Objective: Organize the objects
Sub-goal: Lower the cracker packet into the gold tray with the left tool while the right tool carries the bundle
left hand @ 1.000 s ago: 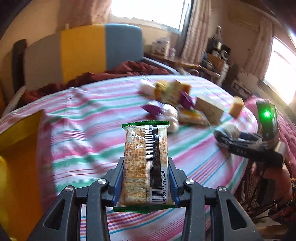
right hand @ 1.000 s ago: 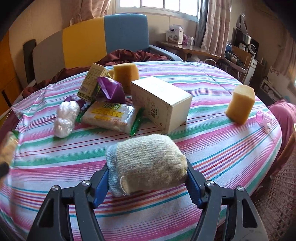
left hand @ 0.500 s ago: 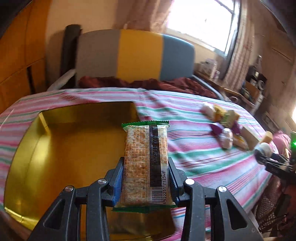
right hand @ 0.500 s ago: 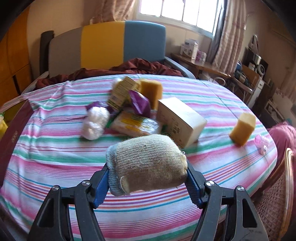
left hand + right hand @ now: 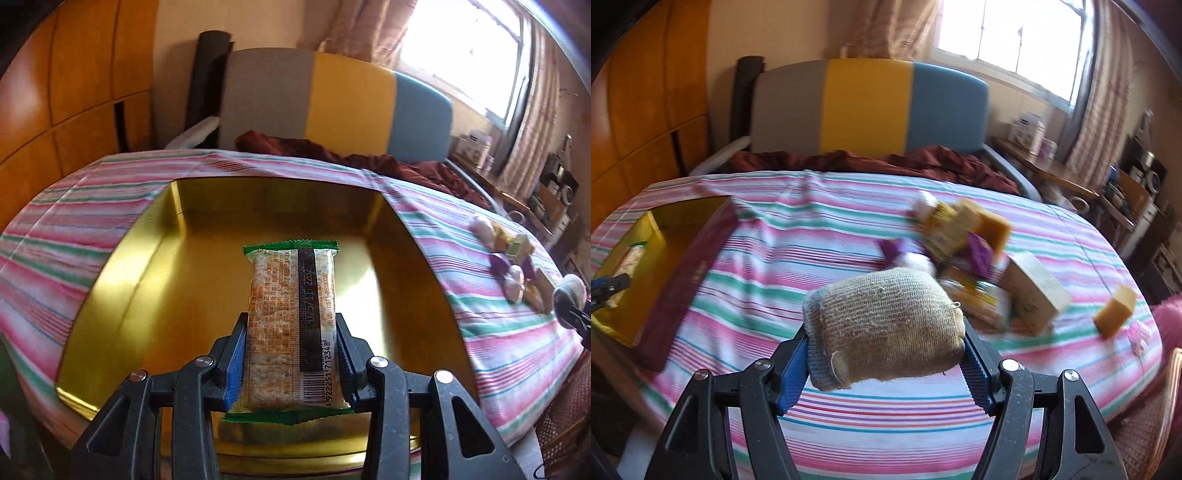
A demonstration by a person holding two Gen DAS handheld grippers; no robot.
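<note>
Over the gold box at the table's left edge, our left tongs pinch the crackers; right tongs pinch a sock. Releasing high could bounce the crackers out.

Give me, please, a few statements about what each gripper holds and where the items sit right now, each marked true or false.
1. The left gripper is shut on a cracker packet. True.
2. The cracker packet is held over the gold-lined box. True.
3. The right gripper is open with nothing in it. False: it is shut on a rolled knit sock.
4. The rolled knit sock already lies inside the gold-lined box. False: it is held over the striped tablecloth, to the right of the box.
5. A white carton sits on the striped tablecloth. True.
</note>
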